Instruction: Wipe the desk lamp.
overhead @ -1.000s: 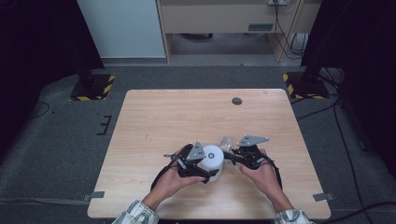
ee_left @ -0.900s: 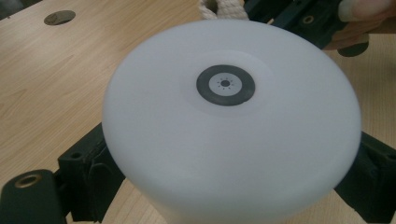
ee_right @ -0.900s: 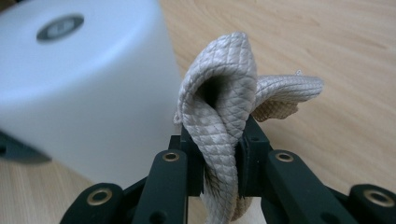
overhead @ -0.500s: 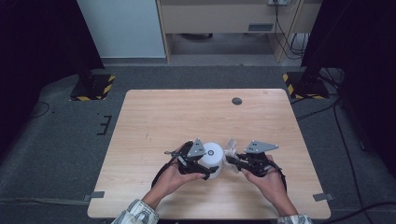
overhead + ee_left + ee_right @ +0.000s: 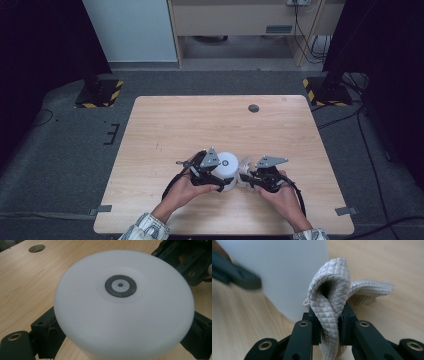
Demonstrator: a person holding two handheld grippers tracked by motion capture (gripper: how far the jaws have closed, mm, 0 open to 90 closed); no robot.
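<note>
A white round container [image 5: 228, 168] stands on the wooden table [image 5: 200, 125], near its front edge. My left gripper [image 5: 221, 178] is shut on it, one black jaw on each side of its wall. In the left gripper view the container's flat top [image 5: 120, 312] carries a small dark ring mark [image 5: 120, 286]. My right gripper [image 5: 248, 178] is shut on a folded grey quilted cloth [image 5: 245, 164]. In the right gripper view the cloth [image 5: 332, 290] bulges up between the jaws, right beside the container's wall [image 5: 287, 270]. Whether cloth and container touch I cannot tell.
A round dark cable hole [image 5: 253, 108] sits in the table's far right part. Black stands with yellow-striped bases [image 5: 100, 92] flank the table on the floor behind it. The person's hands and checked sleeves come in from the near edge.
My right gripper, with the cloth in it, has shifted slightly toward the near edge and lower beside the container. The left gripper and the container have stayed in place.
</note>
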